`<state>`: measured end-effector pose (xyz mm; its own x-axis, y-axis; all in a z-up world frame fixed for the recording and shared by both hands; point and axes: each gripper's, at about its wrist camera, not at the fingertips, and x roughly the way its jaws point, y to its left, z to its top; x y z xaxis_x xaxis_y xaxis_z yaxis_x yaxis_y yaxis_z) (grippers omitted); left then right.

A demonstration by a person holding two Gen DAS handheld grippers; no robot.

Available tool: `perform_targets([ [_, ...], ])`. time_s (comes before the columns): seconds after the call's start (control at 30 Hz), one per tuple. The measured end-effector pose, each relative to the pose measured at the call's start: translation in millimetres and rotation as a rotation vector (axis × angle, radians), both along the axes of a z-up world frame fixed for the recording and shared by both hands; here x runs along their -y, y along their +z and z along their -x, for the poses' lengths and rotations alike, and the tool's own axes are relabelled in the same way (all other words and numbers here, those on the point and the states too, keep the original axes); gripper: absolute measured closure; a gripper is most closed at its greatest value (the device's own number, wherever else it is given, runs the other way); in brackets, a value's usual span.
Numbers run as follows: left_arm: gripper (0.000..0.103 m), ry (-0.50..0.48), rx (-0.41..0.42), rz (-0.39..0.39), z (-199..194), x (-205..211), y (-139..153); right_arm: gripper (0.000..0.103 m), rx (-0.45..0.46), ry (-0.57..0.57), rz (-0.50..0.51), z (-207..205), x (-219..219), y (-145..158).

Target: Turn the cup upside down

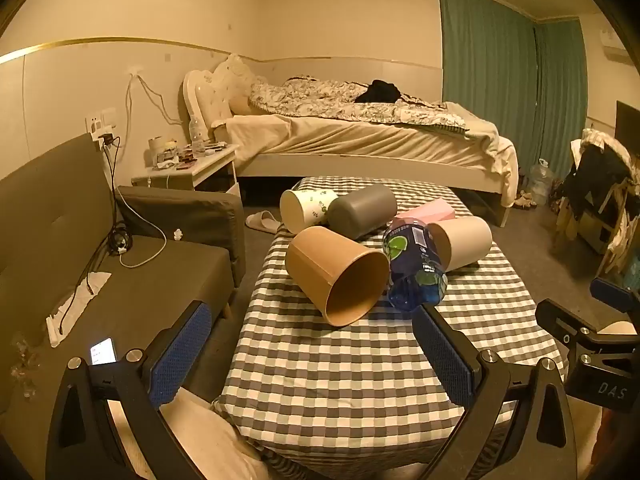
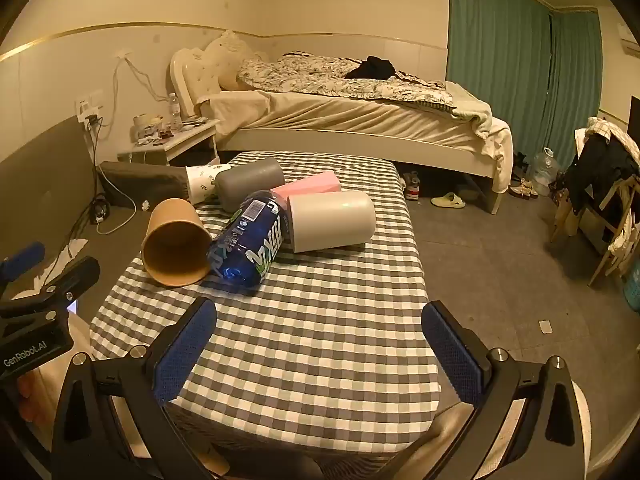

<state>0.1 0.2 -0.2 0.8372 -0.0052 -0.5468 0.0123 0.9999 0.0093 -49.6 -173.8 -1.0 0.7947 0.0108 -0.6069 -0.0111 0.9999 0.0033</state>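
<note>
Several cups lie on their sides on a checked table (image 1: 340,368) (image 2: 320,340). A tan cup (image 1: 336,276) (image 2: 176,244) is nearest, its mouth facing me. Behind it lie a white leaf-print cup (image 1: 304,210) (image 2: 202,182), a dark grey cup (image 1: 362,210) (image 2: 248,186), a pink cup (image 1: 430,212) (image 2: 308,186) and a pale beige cup (image 1: 460,242) (image 2: 332,220). A blue printed cup (image 1: 416,264) (image 2: 248,244) lies between them. My left gripper (image 1: 312,344) is open and empty, short of the tan cup. My right gripper (image 2: 320,344) is open and empty over the table's near part.
A dark sofa (image 1: 120,280) with cables and a lit phone (image 1: 103,350) stands left of the table. A bed (image 1: 360,132) and a cluttered nightstand (image 1: 192,164) are behind. A chair with clothes (image 1: 600,184) stands right. Slippers (image 2: 448,200) lie on the floor.
</note>
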Motion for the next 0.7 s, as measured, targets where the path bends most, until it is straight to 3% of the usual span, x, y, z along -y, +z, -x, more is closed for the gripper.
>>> perform_targets([
  [0.7,0.000,-0.002,0.014,0.003,1.1,2.9,2.0,0.000,0.002,-0.001,-0.027,0.2,4.6,0.8],
])
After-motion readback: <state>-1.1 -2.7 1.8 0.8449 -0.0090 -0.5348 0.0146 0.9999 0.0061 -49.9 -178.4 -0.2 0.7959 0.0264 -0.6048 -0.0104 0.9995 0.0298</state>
